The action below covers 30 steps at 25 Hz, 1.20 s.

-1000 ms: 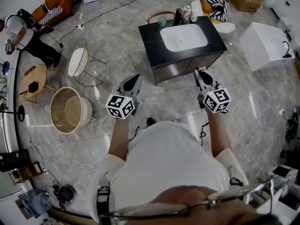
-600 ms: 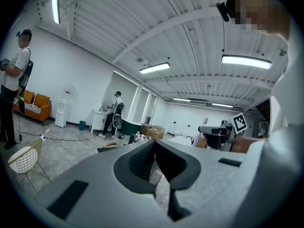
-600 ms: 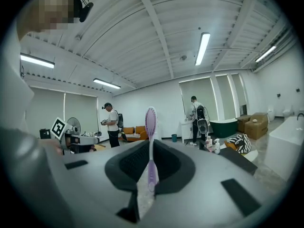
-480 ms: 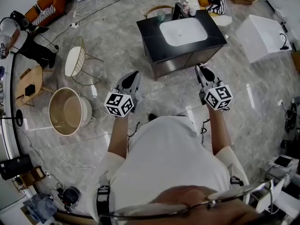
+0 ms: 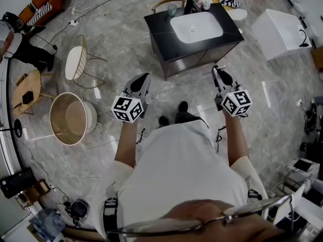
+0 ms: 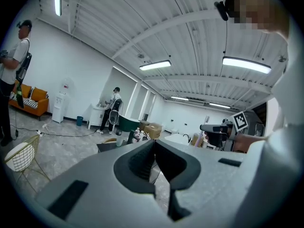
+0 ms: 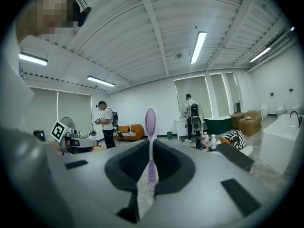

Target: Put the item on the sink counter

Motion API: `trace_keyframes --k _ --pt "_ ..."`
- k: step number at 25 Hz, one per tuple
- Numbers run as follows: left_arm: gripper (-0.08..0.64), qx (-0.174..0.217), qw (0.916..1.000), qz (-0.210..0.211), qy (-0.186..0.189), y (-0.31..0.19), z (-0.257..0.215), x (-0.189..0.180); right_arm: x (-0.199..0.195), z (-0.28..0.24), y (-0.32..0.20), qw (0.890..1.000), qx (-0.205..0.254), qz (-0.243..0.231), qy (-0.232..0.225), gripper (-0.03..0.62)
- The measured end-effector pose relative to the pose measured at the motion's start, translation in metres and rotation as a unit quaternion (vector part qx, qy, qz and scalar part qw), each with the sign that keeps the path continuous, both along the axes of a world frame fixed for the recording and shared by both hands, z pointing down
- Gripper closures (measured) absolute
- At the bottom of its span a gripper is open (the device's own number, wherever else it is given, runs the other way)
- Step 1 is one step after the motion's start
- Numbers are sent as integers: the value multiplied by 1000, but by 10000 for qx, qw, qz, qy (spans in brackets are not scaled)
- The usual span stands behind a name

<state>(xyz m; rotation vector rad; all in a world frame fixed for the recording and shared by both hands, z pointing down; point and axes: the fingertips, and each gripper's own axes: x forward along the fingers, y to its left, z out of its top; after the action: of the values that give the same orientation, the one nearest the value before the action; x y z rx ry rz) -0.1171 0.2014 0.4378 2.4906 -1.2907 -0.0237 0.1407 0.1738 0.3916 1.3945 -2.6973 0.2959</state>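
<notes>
Over on the left, the left gripper (image 5: 145, 77) is held out front with its jaws pressed together and nothing between them. It's a spare hand for now.

Centre of the floor, up ahead, there's the target: the dark sink counter (image 5: 160, 28) with its white basin (image 5: 196, 26) set into the top. A cup and a few bottles (image 5: 202, 3) crowd the back edge. The front and left strips of the countertop look bare, so there's room to land something.

Now to the right, and here's the action. The right gripper (image 5: 216, 70) is clamped on a purple toothbrush (image 7: 150, 125). The handle is pinched between the pads and the brush stands upright, bristle head poking well past the tips.

So the pickup looks done and the item is secured in the right gripper, in the air. It's well short of the counter, with open floor between the person and the cabinet. By my read, what's left is the walk-up, the reach over the dark top, laying the toothbrush down and letting go.
</notes>
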Motion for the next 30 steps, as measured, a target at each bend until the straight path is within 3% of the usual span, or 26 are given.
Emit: trace_keyframes --k 10,30 --pt "555 -94 9999 -16 -128 -38 7 14 4 14 -46 9999 -62 -128 -32 561" --pt "555 -307 9974 -520 -386 -183 13 85 41 36 -220 9945 -210 -1026 21 561"
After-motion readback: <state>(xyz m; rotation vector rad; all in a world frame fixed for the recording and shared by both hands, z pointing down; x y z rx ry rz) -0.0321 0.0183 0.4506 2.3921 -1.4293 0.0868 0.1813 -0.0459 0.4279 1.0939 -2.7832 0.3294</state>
